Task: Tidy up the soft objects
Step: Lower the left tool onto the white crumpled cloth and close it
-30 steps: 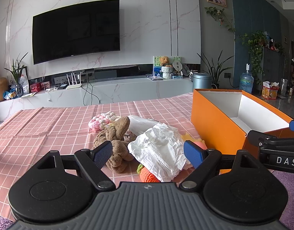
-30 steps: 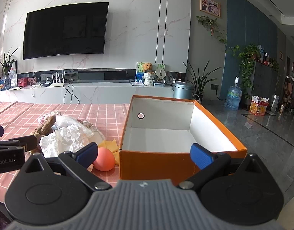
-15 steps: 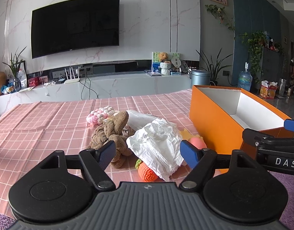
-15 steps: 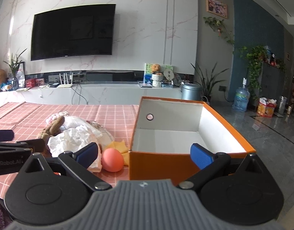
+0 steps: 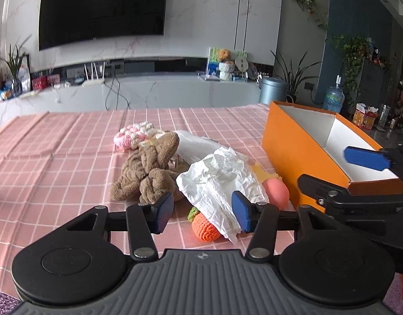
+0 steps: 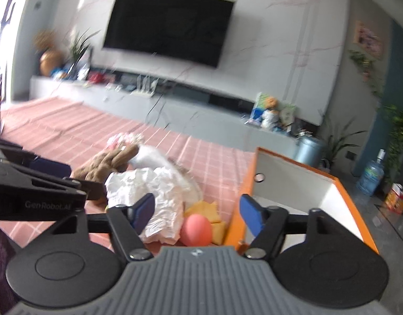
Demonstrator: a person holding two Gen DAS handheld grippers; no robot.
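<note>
A heap of soft things lies on the pink checked tablecloth (image 5: 57, 157): a brown plush toy (image 5: 146, 168), a pink-white crochet piece (image 5: 132, 136), crumpled white paper (image 5: 217, 181), a crochet carrot (image 5: 205, 225), a pink ball (image 5: 276, 191) and a yellow piece (image 6: 204, 208). An open orange box (image 5: 301, 152), empty inside, stands to their right. My left gripper (image 5: 202, 214) is open just before the paper and carrot. My right gripper (image 6: 197, 212) is open, over the ball and the box's near left corner (image 6: 235, 225).
A low white TV cabinet (image 5: 149, 92) with a wall TV stands behind the table. A grey bin (image 5: 273, 90), plants and a water bottle (image 5: 332, 98) stand on the floor at the right. The cloth left of the heap is bare.
The left gripper moved forward and higher toward the heap. The right gripper swung left and tilted, from facing the box to facing the ball and paper; its view is blurred by motion.
</note>
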